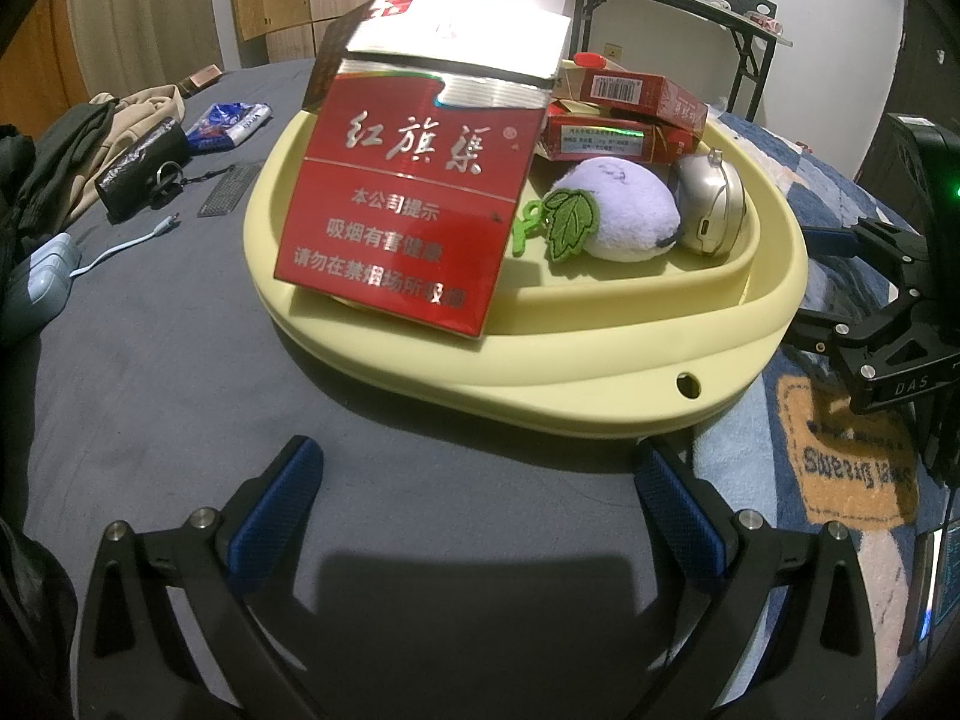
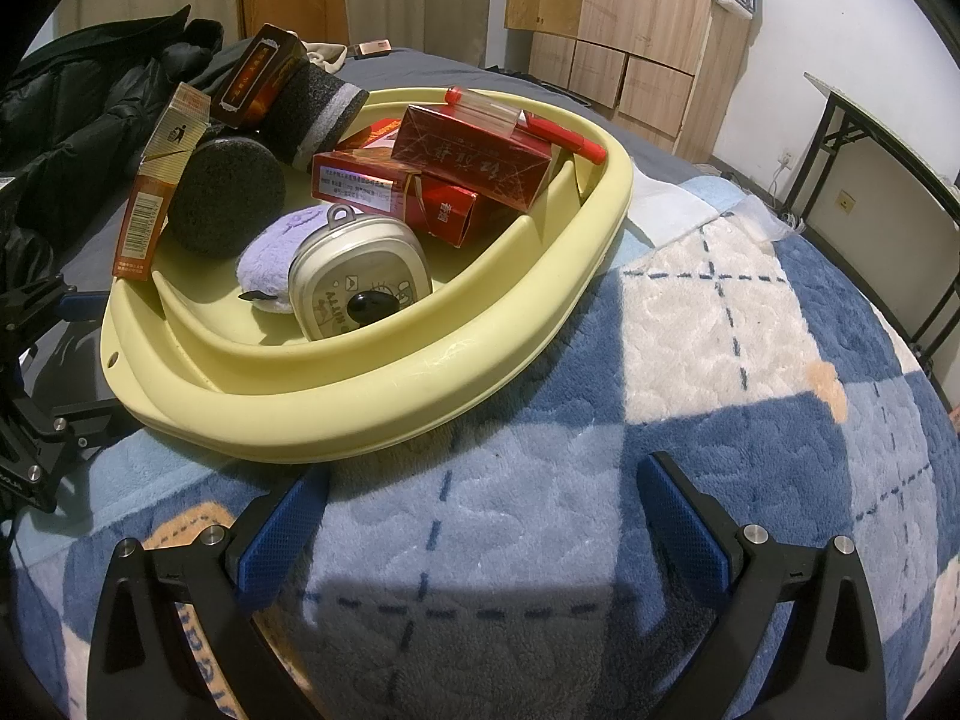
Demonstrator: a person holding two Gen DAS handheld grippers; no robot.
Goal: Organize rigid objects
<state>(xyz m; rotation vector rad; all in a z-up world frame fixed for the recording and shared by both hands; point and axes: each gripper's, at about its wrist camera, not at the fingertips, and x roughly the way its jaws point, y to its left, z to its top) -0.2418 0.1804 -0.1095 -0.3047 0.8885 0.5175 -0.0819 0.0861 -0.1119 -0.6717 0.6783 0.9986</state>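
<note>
A pale yellow basin sits on the bed. It holds a red cigarette pack leaning on its near rim, stacked red boxes, a purple plush, a silver tin, a red pen and dark rolled socks. My left gripper is open and empty, just short of the basin's near rim. My right gripper is open and empty over the blanket, near the basin's rim; it also shows in the left wrist view.
A grey sheet carries a black pouch, a blue packet, a comb, a cable and clothes. A blue checked blanket lies right of the basin. A black jacket, a folding table and wooden cabinets stand behind.
</note>
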